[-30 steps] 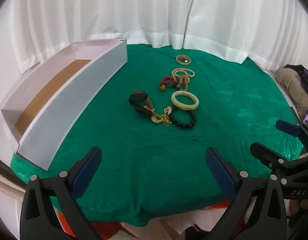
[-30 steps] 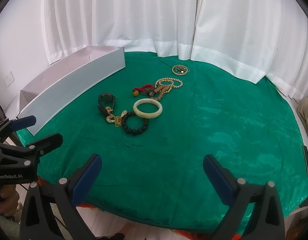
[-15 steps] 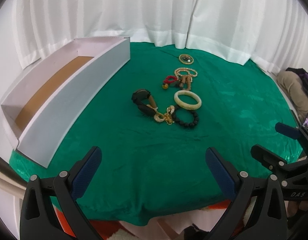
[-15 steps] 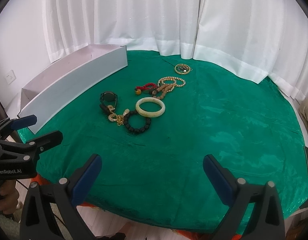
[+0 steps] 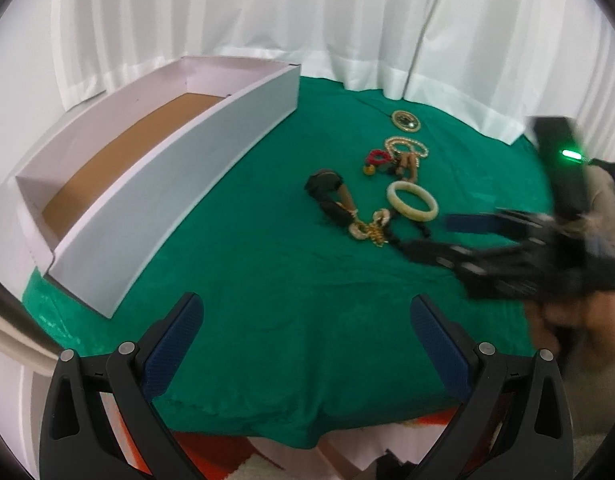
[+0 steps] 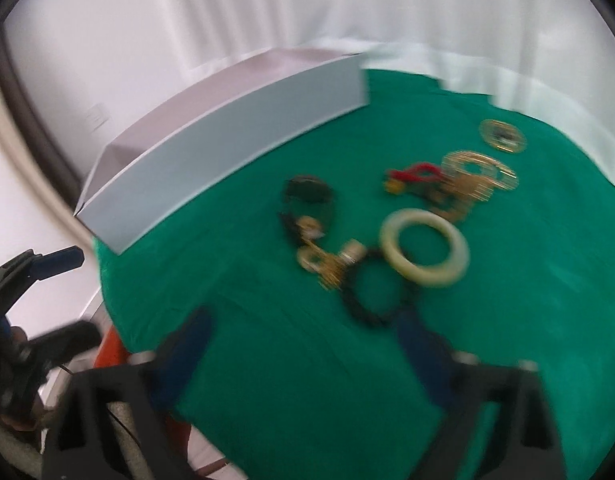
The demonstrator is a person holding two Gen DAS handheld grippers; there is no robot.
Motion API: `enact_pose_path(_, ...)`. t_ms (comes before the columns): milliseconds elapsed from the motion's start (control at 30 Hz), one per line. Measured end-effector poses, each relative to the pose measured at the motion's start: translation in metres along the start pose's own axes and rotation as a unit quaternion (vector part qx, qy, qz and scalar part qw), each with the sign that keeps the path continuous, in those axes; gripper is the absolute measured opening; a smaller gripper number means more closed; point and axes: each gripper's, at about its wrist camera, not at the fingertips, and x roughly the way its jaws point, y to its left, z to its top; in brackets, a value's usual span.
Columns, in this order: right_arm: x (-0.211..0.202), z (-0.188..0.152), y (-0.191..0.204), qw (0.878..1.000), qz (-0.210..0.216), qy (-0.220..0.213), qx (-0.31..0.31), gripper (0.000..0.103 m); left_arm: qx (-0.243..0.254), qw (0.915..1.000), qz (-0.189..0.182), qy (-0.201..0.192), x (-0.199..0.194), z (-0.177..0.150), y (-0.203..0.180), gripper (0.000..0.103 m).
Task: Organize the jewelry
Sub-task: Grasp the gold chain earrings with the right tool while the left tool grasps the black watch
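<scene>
Jewelry lies in a cluster on the green cloth [image 5: 267,272]: a cream bangle [image 5: 412,201] [image 6: 424,247], a black bead bracelet [image 6: 373,298], a black watch with gold chain [image 5: 331,200] [image 6: 307,200], a red piece [image 5: 377,158], gold bead strands [image 5: 407,146] [image 6: 479,172] and a round gold brooch [image 5: 406,120] [image 6: 501,136]. My left gripper [image 5: 307,332] is open and empty near the front edge. My right gripper [image 6: 303,344] is open and empty, just short of the black bead bracelet; it shows blurred in the left wrist view [image 5: 439,234].
A long white box [image 5: 167,184] with a brown floor stands open at the left of the cloth; it also shows in the right wrist view [image 6: 227,152]. White curtains [image 5: 307,20] hang behind. The cloth's front edge drops off below my left gripper.
My right gripper has moved quickly forward and left toward the jewelry cluster, blurring its view. My left gripper has shifted a little to the right.
</scene>
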Motion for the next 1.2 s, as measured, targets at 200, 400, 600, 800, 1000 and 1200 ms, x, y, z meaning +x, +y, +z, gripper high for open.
enact_pose_path(200,0.080,0.024,0.003,0.996,0.013,0.067,-0.065,0.050,-0.024,0.9996,0.011,0.008,0.009,0.001,0.020,0.103)
enact_pose_path(400,0.108,0.028,0.016,0.989,-0.007,0.062,-0.131,0.049,-0.044,0.9986,0.015,0.022,0.023,0.002,0.034,0.103)
enact_pose_path(600,0.107,0.023,0.021,0.986,-0.019,0.083,-0.140,0.028,-0.045,0.9985,0.014,0.027,0.027,0.002,0.036,0.103)
enact_pose_path(800,0.084,0.027,0.004,0.994,0.001,0.074,-0.083,0.027,-0.041,0.9986,0.016,0.029,0.030,0.002,0.034,0.103)
enact_pose_path(1000,0.041,0.050,-0.001,0.998,0.044,0.031,-0.045,0.027,-0.044,0.9983,0.017,0.036,0.037,0.006,0.033,0.103)
enact_pose_path(1200,0.009,0.075,-0.021,0.996,0.088,-0.010,0.014,0.027,-0.026,0.9989,-0.014,0.036,0.054,0.026,0.029,0.103)
